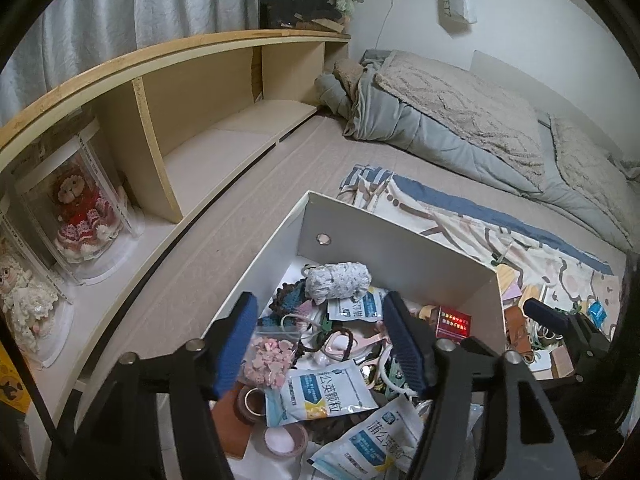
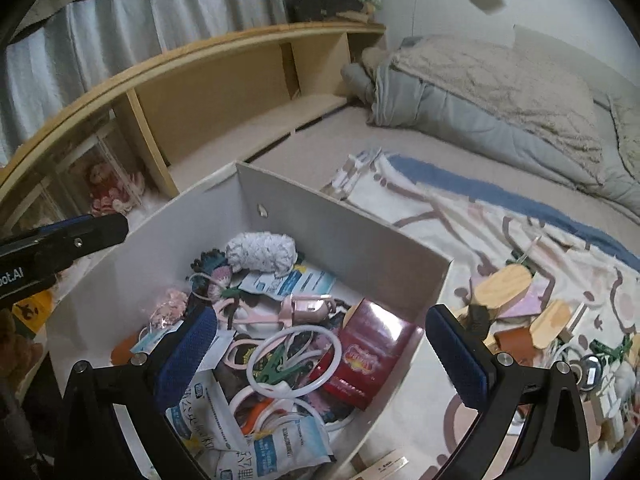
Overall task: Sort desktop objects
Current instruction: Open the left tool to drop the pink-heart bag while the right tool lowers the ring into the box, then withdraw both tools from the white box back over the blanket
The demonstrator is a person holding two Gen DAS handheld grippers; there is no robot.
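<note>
We see a white box holding a dark red carton, blue-and-white sachets, a green clip and a speckled grey-white bundle. Beside it lies a cream cloth with blue and brown markings.

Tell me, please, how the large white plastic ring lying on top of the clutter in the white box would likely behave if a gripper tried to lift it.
The white ring looks thin and hollow, so probably light. A green clip lies across it and smaller loops adjoin it, so it may drag neighbours along. Its smooth plastic might slip between pads.
</note>
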